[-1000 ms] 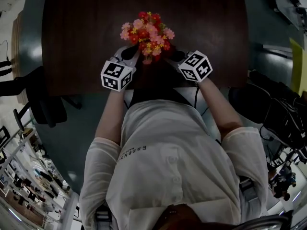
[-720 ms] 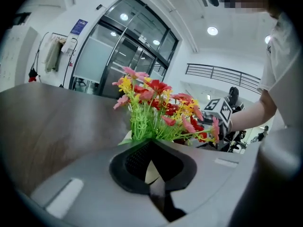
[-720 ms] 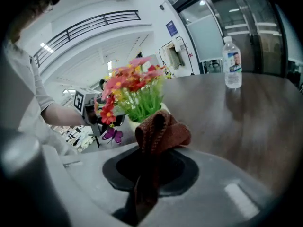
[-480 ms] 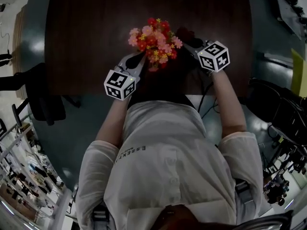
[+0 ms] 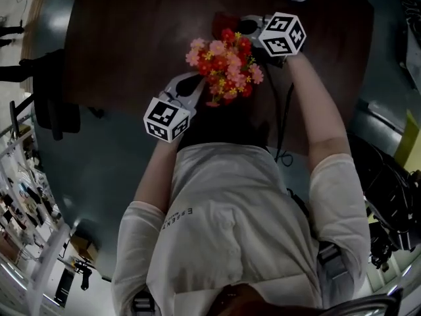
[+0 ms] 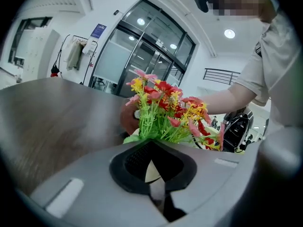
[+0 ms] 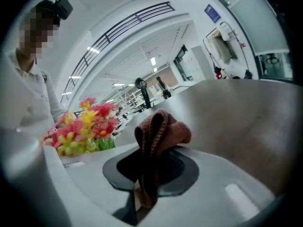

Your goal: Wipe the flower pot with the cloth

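Dark wood table [image 5: 118,38] carries the flower pot [image 6: 150,172] near your edge, and your left gripper [image 5: 189,85] is pinched tight on its pale rim (the pot's wall hides under the flowers [image 5: 225,68]). Your right gripper [image 5: 250,28] clamps the reddish-brown cloth [image 7: 158,131] just beyond the blooms. From there the pot lies back toward you and lower, to that gripper's left.

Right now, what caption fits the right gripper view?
Right hand-held gripper clamping a bunched reddish-brown knitted cloth beside red, pink and yellow flowers.
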`<action>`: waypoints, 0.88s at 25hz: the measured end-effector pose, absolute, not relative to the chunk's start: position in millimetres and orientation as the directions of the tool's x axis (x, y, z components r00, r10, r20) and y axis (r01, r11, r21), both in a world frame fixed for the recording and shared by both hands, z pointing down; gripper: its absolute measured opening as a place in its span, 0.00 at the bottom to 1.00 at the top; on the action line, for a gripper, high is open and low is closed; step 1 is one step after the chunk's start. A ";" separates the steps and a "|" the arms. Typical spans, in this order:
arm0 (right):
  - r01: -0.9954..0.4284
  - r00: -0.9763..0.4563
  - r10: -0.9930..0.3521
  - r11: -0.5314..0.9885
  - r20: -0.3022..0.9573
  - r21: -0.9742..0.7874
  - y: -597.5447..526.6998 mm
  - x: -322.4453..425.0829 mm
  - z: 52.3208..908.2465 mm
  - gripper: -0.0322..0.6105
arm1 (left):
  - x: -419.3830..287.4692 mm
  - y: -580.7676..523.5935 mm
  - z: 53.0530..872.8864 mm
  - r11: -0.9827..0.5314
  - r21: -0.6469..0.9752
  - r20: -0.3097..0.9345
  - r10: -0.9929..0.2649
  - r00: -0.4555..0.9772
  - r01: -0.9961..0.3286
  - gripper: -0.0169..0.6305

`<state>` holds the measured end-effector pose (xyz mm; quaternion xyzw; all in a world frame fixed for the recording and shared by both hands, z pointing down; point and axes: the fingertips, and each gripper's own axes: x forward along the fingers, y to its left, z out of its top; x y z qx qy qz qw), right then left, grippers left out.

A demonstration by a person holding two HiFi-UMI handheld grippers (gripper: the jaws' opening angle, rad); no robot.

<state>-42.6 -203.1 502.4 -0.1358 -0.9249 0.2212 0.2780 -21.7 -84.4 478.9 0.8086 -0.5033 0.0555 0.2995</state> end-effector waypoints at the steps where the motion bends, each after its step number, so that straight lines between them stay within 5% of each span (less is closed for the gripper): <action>1: 0.172 -0.798 0.420 0.846 0.432 -0.505 -199.5 -52.2 502.8 0.13 | -22.3 -84.6 479.3 -0.315 0.429 0.392 -0.779 0.489 -0.847 0.04; 11: 0.413 -0.551 0.762 0.603 0.341 -0.682 -141.7 -80.8 521.0 0.13 | -23.4 -79.9 486.4 -0.296 0.401 0.457 -0.756 0.470 -0.867 0.04; 22: 0.345 -0.588 0.728 0.621 0.354 -0.704 -161.9 -26.8 519.0 0.13 | -23.3 -83.1 487.7 -0.244 0.406 0.470 -0.770 0.431 -0.880 0.04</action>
